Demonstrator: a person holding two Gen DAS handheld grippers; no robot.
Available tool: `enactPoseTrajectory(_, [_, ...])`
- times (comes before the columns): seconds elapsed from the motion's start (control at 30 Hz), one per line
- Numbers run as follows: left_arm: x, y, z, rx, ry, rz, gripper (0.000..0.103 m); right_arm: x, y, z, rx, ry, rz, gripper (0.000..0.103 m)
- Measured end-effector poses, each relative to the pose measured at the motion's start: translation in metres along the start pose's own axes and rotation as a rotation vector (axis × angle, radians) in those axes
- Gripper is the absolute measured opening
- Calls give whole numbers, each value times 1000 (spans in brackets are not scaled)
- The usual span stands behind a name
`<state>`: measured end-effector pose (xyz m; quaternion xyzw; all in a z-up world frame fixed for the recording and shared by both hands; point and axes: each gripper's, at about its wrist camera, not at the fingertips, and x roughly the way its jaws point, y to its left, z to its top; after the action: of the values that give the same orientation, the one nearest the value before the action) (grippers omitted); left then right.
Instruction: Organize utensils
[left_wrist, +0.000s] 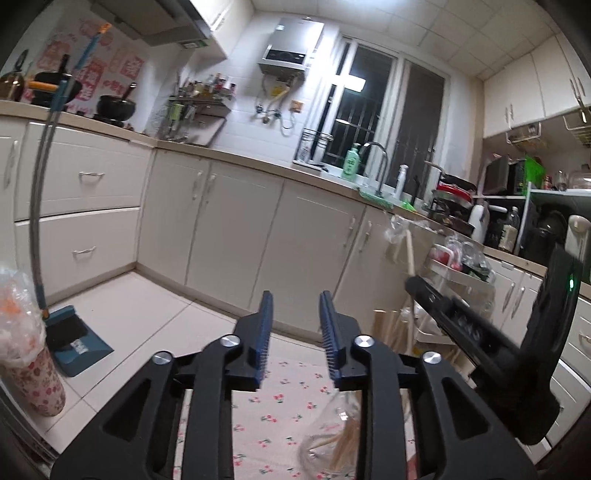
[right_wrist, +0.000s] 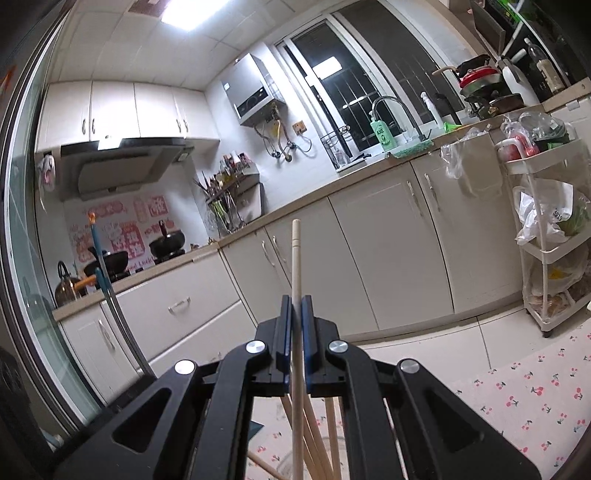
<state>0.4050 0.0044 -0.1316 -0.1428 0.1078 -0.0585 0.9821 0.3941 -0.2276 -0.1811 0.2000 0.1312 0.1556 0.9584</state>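
Observation:
My left gripper (left_wrist: 295, 299) is open, its blue pads apart with nothing between them. Below it, a clear glass jar (left_wrist: 325, 443) holding wooden chopsticks (left_wrist: 347, 439) stands on a cherry-print tablecloth (left_wrist: 280, 406). My right gripper (right_wrist: 296, 301) is shut on a single pale chopstick (right_wrist: 296, 258) that sticks up beyond the pads. Several more chopsticks (right_wrist: 314, 435) fan out beneath it. In the left wrist view the right gripper (left_wrist: 410, 284) sits to the right, the chopstick (left_wrist: 409, 254) rising from its tip.
A flower-print cup (left_wrist: 33, 384) covered in plastic stands at the left edge. A blue dustpan (left_wrist: 77, 343) leans by the cabinets (left_wrist: 229, 236). A white rolling cart (right_wrist: 546, 236) with bags stands at the right.

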Motion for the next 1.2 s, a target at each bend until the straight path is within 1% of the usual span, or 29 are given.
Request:
enactPoseTrajectory(0.1, [-3, 11, 1, -18, 7, 30, 31, -4, 5, -4, -52, 0, -10, 7])
enactPoseTrajectory(0.17, [-2, 17, 1, -30, 18, 47, 32, -8, 8, -5, -88, 2, -22, 9])
enactPoseTrajectory(0.2, [-2, 20, 1, -38, 23, 56, 32, -11, 9, -6, -100, 2, -24, 20])
enactPoseTrajectory(0.23, [-3, 22, 1, -39, 25, 60, 32, -14, 9, -6, -105, 1, -27, 29])
enactPoseTrajectory(0.43, [-11, 21, 0, -24, 35, 67, 36, -30, 6, 0, -111, 4, -37, 29])
enactPoseTrajectory(0.5, [-11, 21, -1, -29, 49, 67, 36, -36, -1, 2, -82, 7, -47, 29])
enactPoseTrajectory(0.57, [-11, 24, -2, -34, 59, 74, 38, -51, -12, 7, -37, 16, -62, 32])
enactPoseTrajectory(0.63, [-11, 25, -4, -39, 65, 78, 39, -67, -23, 6, 19, 32, -63, 37])
enactPoseTrajectory(0.7, [-10, 27, -6, -38, 77, 81, 41, -76, -28, 1, 31, 84, -65, 37])
enactPoseTrajectory(0.77, [-8, 28, -10, -42, 97, 79, 42, -82, -33, -7, 60, 178, -50, 37])
enactPoseTrajectory(0.83, [-5, 28, -13, -44, 113, 78, 43, -82, -40, -17, 145, 297, -3, 37])
enactPoseTrajectory(0.9, [-3, 28, -16, -43, 127, 79, 45, -80, -45, -24, 230, 378, 54, 37])
enactPoseTrajectory(1.0, [-1, 27, -20, -40, 141, 80, 45, -65, -50, -33, 341, 496, 122, 37])
enactPoseTrajectory(1.07, [-1, 26, -23, -34, 148, 80, 46, -55, -53, -37, 385, 545, 141, 37])
enactPoseTrajectory(1.17, [-2, 25, -24, -27, 152, 80, 47, -40, -59, -42, 450, 612, 170, 33])
enactPoseTrajectory(1.2, [-1, 26, -25, -27, 154, 81, 48, -36, -60, -43, 459, 633, 178, 30])
